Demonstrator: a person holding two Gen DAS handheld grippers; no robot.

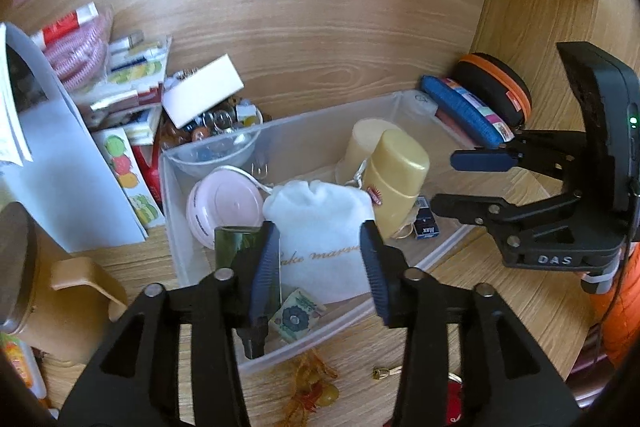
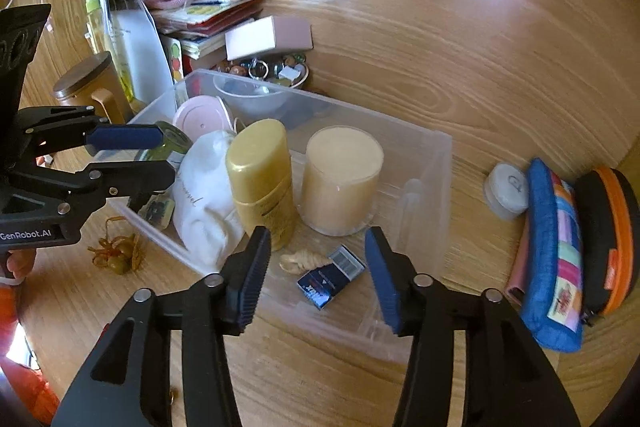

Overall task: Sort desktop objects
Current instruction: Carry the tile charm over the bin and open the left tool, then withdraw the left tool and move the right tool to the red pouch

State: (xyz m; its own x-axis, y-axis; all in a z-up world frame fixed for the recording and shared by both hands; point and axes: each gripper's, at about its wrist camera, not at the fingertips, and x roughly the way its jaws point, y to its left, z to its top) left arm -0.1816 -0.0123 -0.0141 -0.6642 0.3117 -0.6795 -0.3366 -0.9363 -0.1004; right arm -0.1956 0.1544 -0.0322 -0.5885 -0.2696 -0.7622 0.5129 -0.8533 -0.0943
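A clear plastic bin (image 1: 304,131) sits on a wooden desk, holding a white drawstring pouch (image 1: 320,227) at centre. The left gripper (image 1: 320,267) hangs over the pouch, its blue-padded jaws spread to either side. At 1 o'clock from the pouch lie a yellow bottle (image 1: 396,183) and a cream candle (image 1: 364,143); at 9 o'clock, a pink round case (image 1: 224,203). The right gripper (image 1: 472,183) reaches in from 3 o'clock, jaws parted. A blue pencil case (image 1: 464,111) and an orange-trimmed black pouch (image 1: 496,87) rest behind the bin at 2 o'clock.
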